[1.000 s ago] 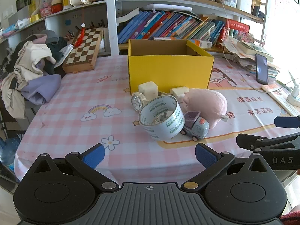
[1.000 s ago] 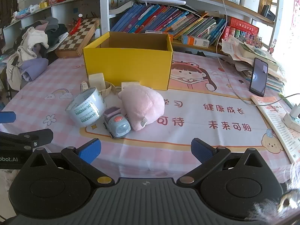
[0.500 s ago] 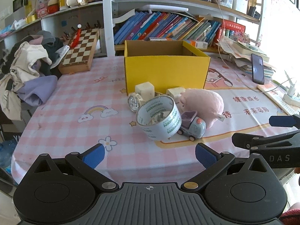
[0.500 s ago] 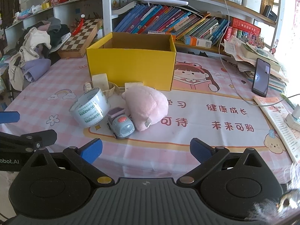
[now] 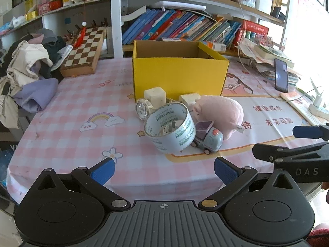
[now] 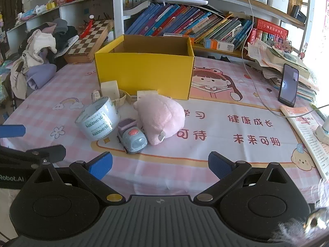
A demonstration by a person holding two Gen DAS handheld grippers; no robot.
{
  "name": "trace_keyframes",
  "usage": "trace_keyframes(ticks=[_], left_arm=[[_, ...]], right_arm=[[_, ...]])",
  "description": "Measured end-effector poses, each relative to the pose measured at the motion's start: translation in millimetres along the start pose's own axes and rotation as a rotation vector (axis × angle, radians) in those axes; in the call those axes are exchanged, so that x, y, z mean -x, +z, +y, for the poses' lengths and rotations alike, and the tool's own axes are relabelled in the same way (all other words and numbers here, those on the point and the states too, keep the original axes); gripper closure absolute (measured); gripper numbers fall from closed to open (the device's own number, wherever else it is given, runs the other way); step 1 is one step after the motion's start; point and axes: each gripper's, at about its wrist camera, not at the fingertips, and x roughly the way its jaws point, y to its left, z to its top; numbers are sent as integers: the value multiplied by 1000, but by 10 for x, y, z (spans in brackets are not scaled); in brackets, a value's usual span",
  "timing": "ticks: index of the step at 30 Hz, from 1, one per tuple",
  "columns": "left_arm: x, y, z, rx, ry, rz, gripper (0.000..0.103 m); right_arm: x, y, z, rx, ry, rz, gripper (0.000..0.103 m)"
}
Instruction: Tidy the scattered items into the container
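Note:
An open yellow box (image 5: 178,76) (image 6: 144,72) stands on the pink checked tablecloth. In front of it lie a roll of clear tape (image 5: 171,128) (image 6: 97,120), a small blue-grey toy car (image 5: 208,139) (image 6: 132,138), a pink plush (image 5: 221,113) (image 6: 161,116), a watch (image 5: 143,108) and two cream blocks (image 5: 155,96) (image 5: 189,98). My left gripper (image 5: 163,169) is open and empty, near the table's front edge, short of the tape. My right gripper (image 6: 160,164) is open and empty, short of the toy car.
A chessboard (image 5: 84,51) and a heap of clothes (image 5: 26,76) lie at the back left. A phone (image 6: 287,86), a cable and stacked papers (image 6: 285,61) are at the right. Bookshelves (image 5: 185,26) stand behind the box.
Both grippers have drawn back a little from the items, which look slightly smaller and farther. Nothing on the table has moved. Both grippers stay open.

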Motion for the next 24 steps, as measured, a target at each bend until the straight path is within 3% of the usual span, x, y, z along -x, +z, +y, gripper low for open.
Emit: trace_keyframes(ticks=[24], left_arm=[[-128,124,-24,20,2,6,0]], right_arm=[[-216,84,-99,6,15,23,2]])
